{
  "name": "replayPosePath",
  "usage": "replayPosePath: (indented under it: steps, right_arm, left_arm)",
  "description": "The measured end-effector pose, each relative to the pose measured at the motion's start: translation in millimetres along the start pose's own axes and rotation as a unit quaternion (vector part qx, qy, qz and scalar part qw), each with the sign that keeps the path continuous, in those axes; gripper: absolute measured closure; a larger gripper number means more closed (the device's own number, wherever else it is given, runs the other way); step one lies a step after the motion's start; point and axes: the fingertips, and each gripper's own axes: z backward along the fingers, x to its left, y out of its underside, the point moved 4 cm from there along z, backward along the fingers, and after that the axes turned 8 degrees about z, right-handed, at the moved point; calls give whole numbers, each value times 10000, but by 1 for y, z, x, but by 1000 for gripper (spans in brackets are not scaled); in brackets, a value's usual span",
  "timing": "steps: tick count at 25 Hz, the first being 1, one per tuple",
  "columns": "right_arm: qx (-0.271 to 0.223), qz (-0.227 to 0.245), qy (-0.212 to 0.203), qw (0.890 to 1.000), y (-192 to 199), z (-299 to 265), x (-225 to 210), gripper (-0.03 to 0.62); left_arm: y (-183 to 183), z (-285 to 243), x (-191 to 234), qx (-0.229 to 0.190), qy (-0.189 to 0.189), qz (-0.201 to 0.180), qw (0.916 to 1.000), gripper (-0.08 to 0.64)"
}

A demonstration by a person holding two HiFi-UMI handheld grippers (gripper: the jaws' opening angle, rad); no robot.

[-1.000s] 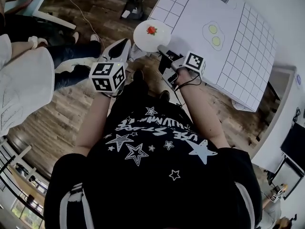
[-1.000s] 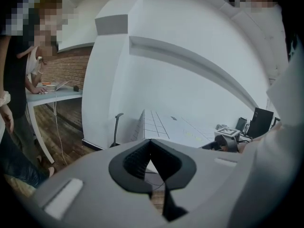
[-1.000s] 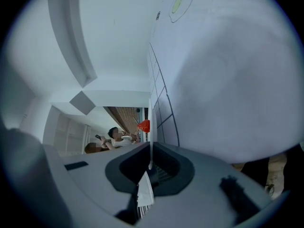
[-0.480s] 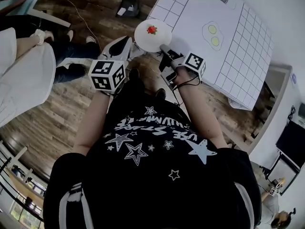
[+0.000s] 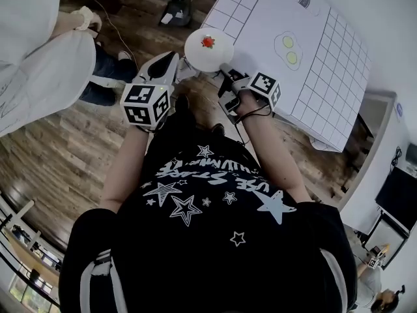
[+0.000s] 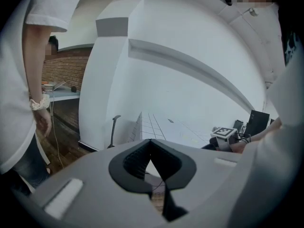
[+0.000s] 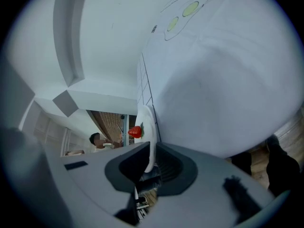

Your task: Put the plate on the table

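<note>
The right tool [image 7: 151,161] is clamped on the rim of the white plate [image 7: 145,127], on which a red strawberry [image 7: 135,131] is seen. The plate is held in the air at the edge of the white gridded surface [image 5: 260,18]. The left tool [image 5: 172,57] is pressed together on nothing, near the plate.
</note>
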Motion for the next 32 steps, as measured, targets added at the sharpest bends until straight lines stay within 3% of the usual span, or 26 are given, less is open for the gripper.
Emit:
replayPosePath:
  steps: [4, 9, 16, 23, 32]
  right_arm:
    - [25, 14, 82, 10000, -2, 6, -1, 505]
    - [79, 82, 84, 9999, -3, 20, -3, 492]
    - [146, -216, -487, 9985, 6, 55, -7, 495]
    - [160, 313, -956, 9948, -4, 107, -4, 541]
    - [313, 462, -1333, 9895, 6, 162, -11, 563]
  left_arm:
    - [1, 3, -6, -9, 3, -52, 10000, 551]
    - [1, 8, -19, -49, -35, -90, 9999, 551]
    - [11, 21, -54, -201, -84, -195, 9996, 549]
    - [29, 39, -104, -394, -164, -350, 9985, 551]
    - [66, 59, -160, -373, -155, -371, 9985, 551]
